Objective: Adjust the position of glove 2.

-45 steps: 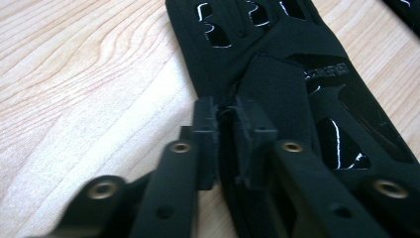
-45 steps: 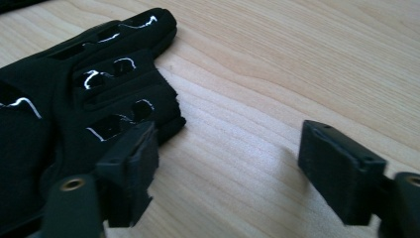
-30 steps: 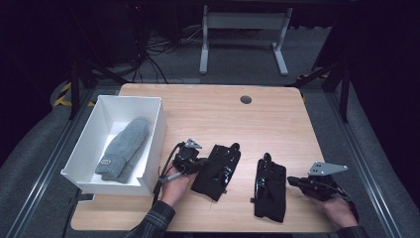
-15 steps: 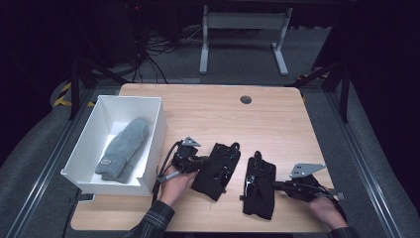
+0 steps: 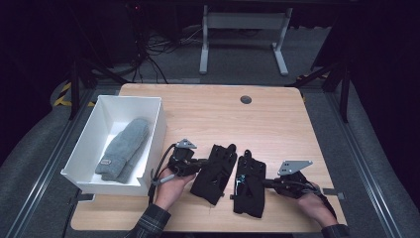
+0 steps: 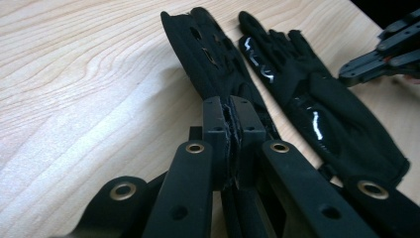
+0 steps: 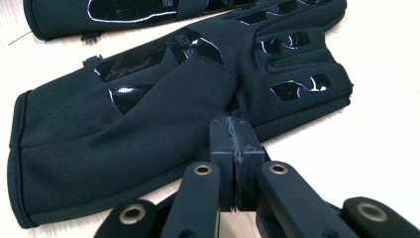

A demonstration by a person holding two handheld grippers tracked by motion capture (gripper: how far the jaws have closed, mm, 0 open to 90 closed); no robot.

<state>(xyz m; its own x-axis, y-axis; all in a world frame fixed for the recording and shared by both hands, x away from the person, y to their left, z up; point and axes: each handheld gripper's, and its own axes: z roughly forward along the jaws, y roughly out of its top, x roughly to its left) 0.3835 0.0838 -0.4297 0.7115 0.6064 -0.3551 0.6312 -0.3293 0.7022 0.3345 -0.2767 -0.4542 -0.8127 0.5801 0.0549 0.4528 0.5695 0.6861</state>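
Note:
Two black gloves lie side by side on the wooden table (image 5: 277, 129). My left gripper (image 5: 200, 162) is shut on the near edge of the left glove (image 5: 214, 173). In the left gripper view the jaws (image 6: 230, 111) press together on that glove (image 6: 208, 54), and the right glove (image 6: 317, 99) lies beyond it, with the right gripper (image 6: 349, 74) at its far side. My right gripper (image 5: 268, 183) is shut on the thumb side of the right glove (image 5: 250, 187). In the right gripper view its jaws (image 7: 235, 126) pinch the fabric of this glove (image 7: 124, 134), and the left glove (image 7: 124, 15) lies behind.
A white box (image 5: 89, 144) stands at the table's left edge with a grey knitted mitten (image 5: 124, 148) inside. A round cable hole (image 5: 245, 99) sits near the far edge. Bare wood spreads across the far half and the right side.
My right gripper has slid left with the right glove in it, bringing that glove close beside the left one. The left gripper and its glove have stayed put.

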